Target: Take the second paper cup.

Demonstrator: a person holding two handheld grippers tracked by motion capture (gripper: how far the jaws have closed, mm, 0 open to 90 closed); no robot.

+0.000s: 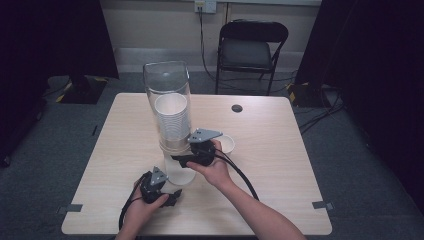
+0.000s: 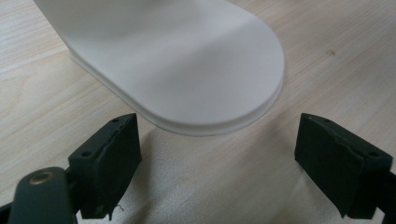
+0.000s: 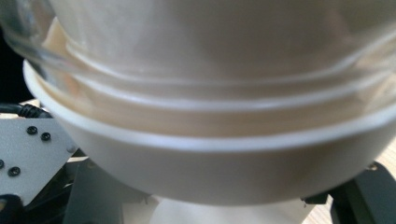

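Clear plastic dispenser tube [image 1: 167, 100] holds one cup stack [image 1: 172, 117] — right gripper [image 1: 186, 159] jaws clamp its bottom cup [image 3: 224, 168]; left gripper [image 1: 170, 199] jaws wide.

Right gripper view: white cup rim [image 3: 219, 140] close up, clear dispenser tube [image 3: 210, 70] just above it. Grey plate [image 3: 28, 154] at lower left. Own jaws hidden.

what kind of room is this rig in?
Likely a lab or recording studio: black curtains at both sides, a lone folding chair, taped-down cables on grey carpet, and a bare wooden table.
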